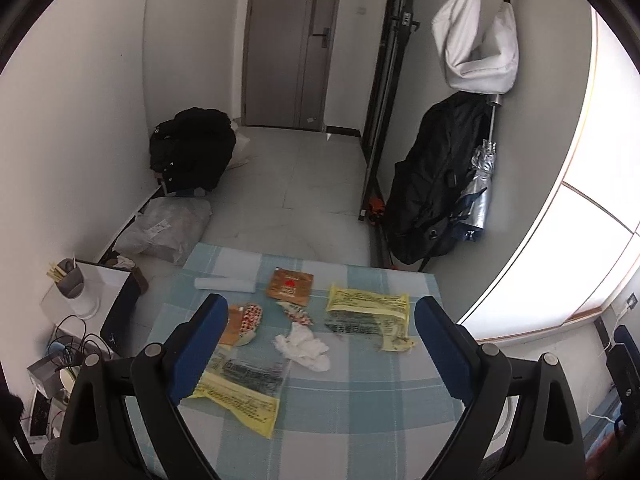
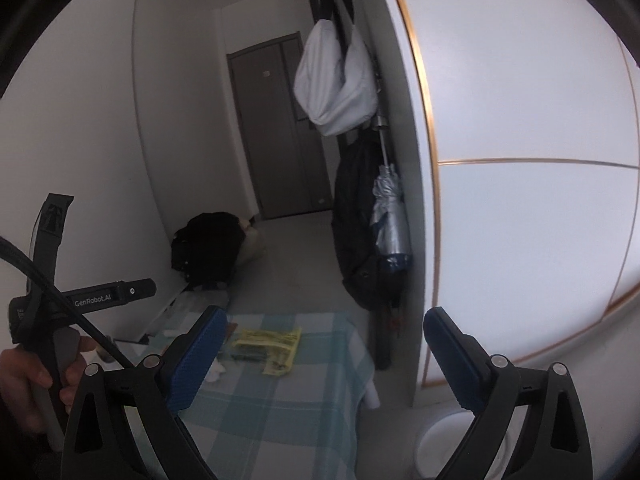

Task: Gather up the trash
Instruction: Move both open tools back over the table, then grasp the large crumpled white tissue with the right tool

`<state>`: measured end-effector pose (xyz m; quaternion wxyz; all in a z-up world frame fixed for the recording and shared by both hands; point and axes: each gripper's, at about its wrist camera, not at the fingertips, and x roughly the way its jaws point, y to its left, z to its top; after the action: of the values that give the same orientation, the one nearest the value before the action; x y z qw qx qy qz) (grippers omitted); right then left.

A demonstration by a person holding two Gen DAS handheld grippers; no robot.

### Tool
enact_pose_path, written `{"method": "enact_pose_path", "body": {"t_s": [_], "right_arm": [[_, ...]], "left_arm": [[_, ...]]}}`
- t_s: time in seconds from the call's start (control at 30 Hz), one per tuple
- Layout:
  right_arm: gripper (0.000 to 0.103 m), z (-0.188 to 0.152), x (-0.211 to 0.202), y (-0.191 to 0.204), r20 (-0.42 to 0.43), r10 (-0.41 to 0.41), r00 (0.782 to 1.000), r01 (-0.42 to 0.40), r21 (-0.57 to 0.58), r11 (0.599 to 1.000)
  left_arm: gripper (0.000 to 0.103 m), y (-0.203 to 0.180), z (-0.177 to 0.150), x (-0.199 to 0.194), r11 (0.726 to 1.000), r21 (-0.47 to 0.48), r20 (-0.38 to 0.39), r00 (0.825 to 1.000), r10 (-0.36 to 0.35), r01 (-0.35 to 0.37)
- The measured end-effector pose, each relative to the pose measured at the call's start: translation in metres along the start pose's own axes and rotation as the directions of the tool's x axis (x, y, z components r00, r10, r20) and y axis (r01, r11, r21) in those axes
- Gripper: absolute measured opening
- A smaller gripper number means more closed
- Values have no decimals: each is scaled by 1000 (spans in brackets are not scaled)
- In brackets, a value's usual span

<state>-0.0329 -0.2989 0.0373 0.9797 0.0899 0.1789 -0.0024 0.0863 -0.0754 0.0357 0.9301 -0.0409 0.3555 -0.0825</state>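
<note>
Left gripper (image 1: 320, 320) and right gripper (image 2: 324, 344) both wide open, nothing held, above the checked tablecloth (image 1: 360, 400) where yellow wrappers (image 1: 368, 312), crumpled tissue (image 1: 304, 346) and brown packet (image 1: 290, 286) lie scattered.

Checked tablecloth (image 1: 360, 420) strewn with wrappers (image 1: 368, 312), crumpled tissue (image 1: 304, 346).

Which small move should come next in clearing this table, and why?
Probably lower the left tongs onto the crumpled white tissue. Both tongs stand open and empty, and the tissue lies between the left fingers, closer than the yellow wrappers.
</note>
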Motion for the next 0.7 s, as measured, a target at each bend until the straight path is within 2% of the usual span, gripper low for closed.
{"method": "enact_pose_path", "body": {"t_s": [0.1, 0.23, 0.37, 0.53, 0.7], "right_arm": [[100, -7, 17, 23, -22, 57, 998, -57, -8, 998], [100, -19, 44, 56, -63, 109, 992, -111, -32, 993], [100, -30, 69, 75, -125, 97, 987, -101, -30, 994], [100, -51, 94, 98, -201, 100, 975, -113, -53, 992], [100, -67, 129, 114, -308, 124, 943, -147, -53, 988]], "left_arm": [[98, 20, -7, -1, 999, -35, 0, 1000, 26, -26], [99, 44, -12, 7, 995, -50, 2, 997, 82, -82], [99, 72, -18, 19, 991, -87, -21, 995, 102, -104], [99, 101, -27, 40, 986, -90, -44, 990, 134, -138], [99, 127, -36, 63, 984, -128, -112, 988, 107, -121]]}}
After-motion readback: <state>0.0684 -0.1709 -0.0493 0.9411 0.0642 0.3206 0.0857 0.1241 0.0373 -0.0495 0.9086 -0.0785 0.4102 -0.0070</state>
